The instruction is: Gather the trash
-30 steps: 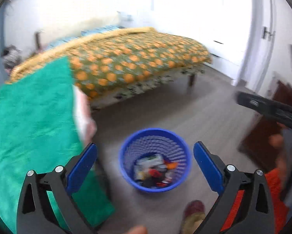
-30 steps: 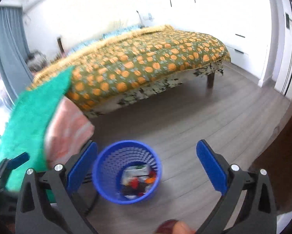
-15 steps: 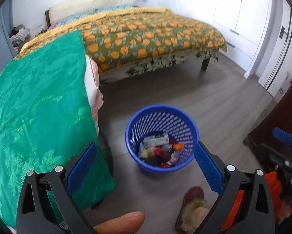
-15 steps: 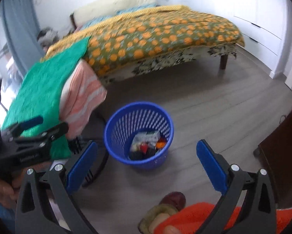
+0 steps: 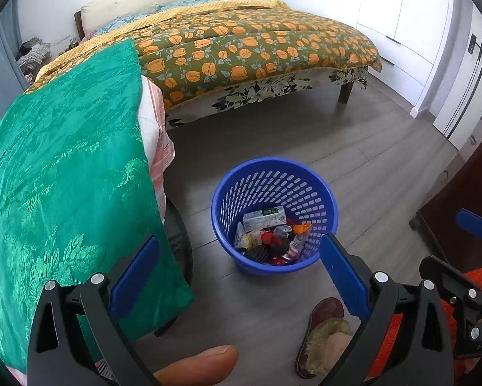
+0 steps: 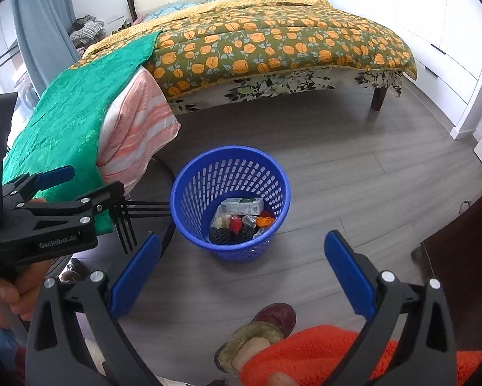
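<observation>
A blue mesh wastebasket [image 5: 274,193] stands on the grey wood floor; it also shows in the right wrist view [image 6: 229,177]. Inside lie a white carton [image 5: 264,218], bottles and red, orange and black wrappers [image 6: 241,223]. My left gripper [image 5: 239,273] is open and empty, held above the floor just in front of the basket. My right gripper [image 6: 237,271] is open and empty, also in front of the basket. The left gripper also shows at the left of the right wrist view [image 6: 48,199].
A table draped in green cloth [image 5: 64,167] over a striped cloth stands at the left. A bed with an orange-flowered cover [image 5: 241,48] is behind. A dark wooden cabinet [image 5: 466,212] is at the right. The person's slippered foot [image 5: 324,334] is near.
Both grippers have risen and tilted downward, so the basket now sits higher in view and looks steadier. Both stay open and empty.
</observation>
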